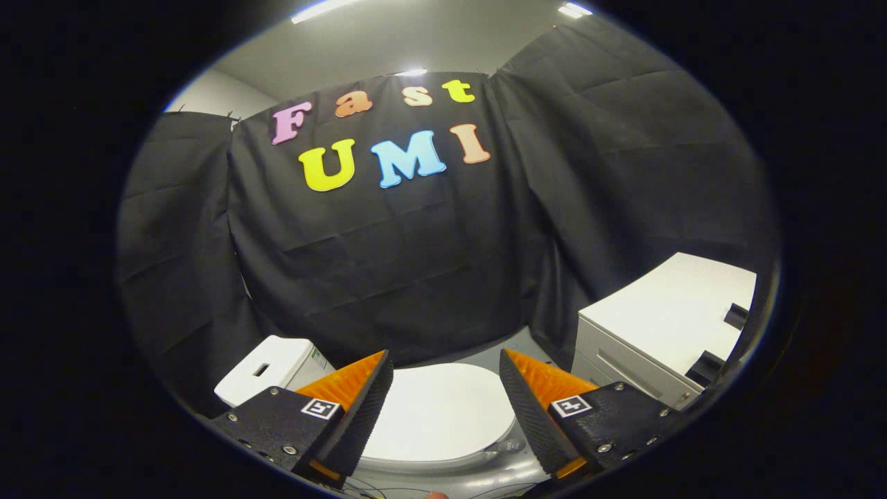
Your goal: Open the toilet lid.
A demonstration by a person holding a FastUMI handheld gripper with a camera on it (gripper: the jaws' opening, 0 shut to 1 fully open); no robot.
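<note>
Gripper (446, 360) fingers stand spread wide apart with nothing pinched between them, and they touch nothing. Seen through the gap between them, lower down and just beyond the tips, lies the white toilet lid (438, 410), closed flat on its seat, its rounded near edge curving across below the fingers. A thin lip of the seat shows under that edge, with a small grey fitting at the lid's right side close to the right finger. To the left of the lid, beyond the left finger, sits a white box-shaped tank (269, 369) with a dark slot in its top. To the right, past the right finger, stands a white cabinet (662, 322) with dark handles on its far edge; a strip of grey floor (509, 350) separates it from the lid. Black cloth wall (388, 277) hangs close behind the toilet. Open air lies above the lid, between the fingers and the cloth. Thin wires trail near the bottom, below the lid's near edge.
</note>
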